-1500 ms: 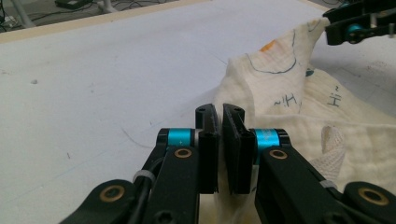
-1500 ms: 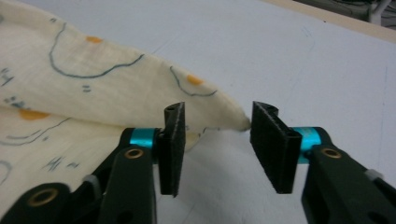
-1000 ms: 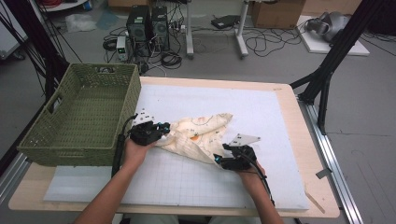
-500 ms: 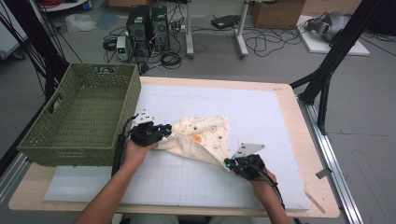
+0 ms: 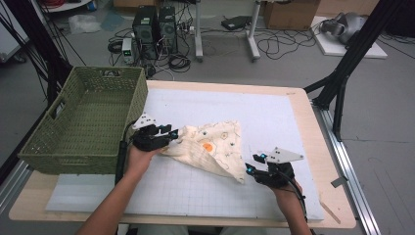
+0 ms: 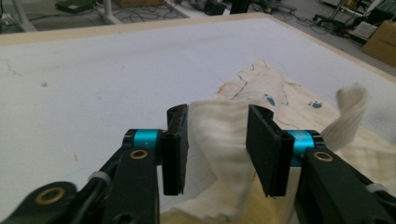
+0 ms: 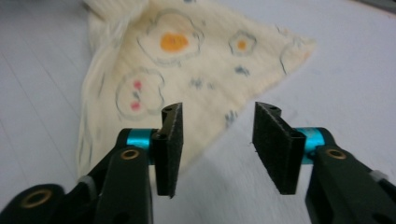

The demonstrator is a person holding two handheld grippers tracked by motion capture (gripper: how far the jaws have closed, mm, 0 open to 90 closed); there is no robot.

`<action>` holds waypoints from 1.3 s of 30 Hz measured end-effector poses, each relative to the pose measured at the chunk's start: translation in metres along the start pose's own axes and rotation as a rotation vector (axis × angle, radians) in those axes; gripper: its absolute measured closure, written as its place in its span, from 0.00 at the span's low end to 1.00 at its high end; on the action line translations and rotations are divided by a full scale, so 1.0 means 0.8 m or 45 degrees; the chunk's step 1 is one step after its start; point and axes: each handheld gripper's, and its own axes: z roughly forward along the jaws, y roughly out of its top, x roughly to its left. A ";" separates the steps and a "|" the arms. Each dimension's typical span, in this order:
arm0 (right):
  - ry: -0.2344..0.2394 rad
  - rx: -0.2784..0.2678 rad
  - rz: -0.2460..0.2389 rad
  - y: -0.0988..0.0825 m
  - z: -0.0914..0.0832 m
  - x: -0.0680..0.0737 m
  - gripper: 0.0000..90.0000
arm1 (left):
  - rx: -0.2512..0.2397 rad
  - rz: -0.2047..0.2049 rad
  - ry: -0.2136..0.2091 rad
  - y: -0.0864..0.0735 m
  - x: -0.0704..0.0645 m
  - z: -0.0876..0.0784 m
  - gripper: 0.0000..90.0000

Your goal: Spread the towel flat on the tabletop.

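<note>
Since the earlier frame, the printed cream cloth [image 5: 215, 149] has been spread flatter into a triangle on the white mat [image 5: 274, 117], and the right gripper [image 5: 252, 164] has drawn back off its near corner. Both grippers' jaws have just been opening. A raised fold stands between the spread left gripper [image 6: 217, 149] pads, seemingly untouched; its underside is hidden. Right pads are parted over bare mat, cloth just ahead. Beside them sits the green wicker basket [image 5: 73, 122].
</note>
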 end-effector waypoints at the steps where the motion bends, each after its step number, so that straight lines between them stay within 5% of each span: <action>1: 0.045 -0.046 0.016 0.012 0.008 0.005 0.56 | -0.006 0.013 -0.003 0.002 0.000 -0.003 0.64; 4: 0.058 -0.027 -0.013 0.019 0.020 0.012 0.53 | -0.024 0.035 0.001 0.004 -0.002 -0.010 0.63; 8: 0.097 0.128 -0.059 0.012 0.057 0.029 0.48 | -0.049 0.029 0.006 0.009 -0.001 -0.019 0.60; 11: 0.107 0.193 -0.070 0.008 0.065 0.033 0.50 | -0.062 0.033 0.011 0.012 0.002 -0.025 0.60; 13: 0.144 0.176 -0.035 0.004 0.064 0.033 0.67 | -0.062 0.023 0.012 0.013 0.004 -0.026 0.60; 15: 0.167 0.186 -0.074 0.003 0.059 0.034 0.93 | -0.050 0.028 0.003 0.013 0.004 -0.025 0.59; 18: 0.098 0.236 -0.127 0.002 0.046 0.031 0.98 | -0.023 0.035 -0.028 0.011 -0.001 -0.018 0.60; 24: 0.017 0.261 -0.106 -0.011 0.022 0.019 0.97 | 0.049 0.054 -0.090 0.004 -0.015 0.004 0.59; 28: -0.007 0.196 -0.045 -0.019 0.009 0.013 0.69 | 0.113 0.060 -0.121 -0.003 -0.026 0.026 0.55; 29: -0.007 0.196 -0.045 -0.019 0.009 0.013 0.69 | 0.128 0.063 -0.125 -0.005 -0.028 0.031 0.55; 39: -0.049 0.125 -0.014 -0.015 0.005 0.004 0.58 | 0.271 0.107 -0.080 -0.002 -0.048 0.094 0.49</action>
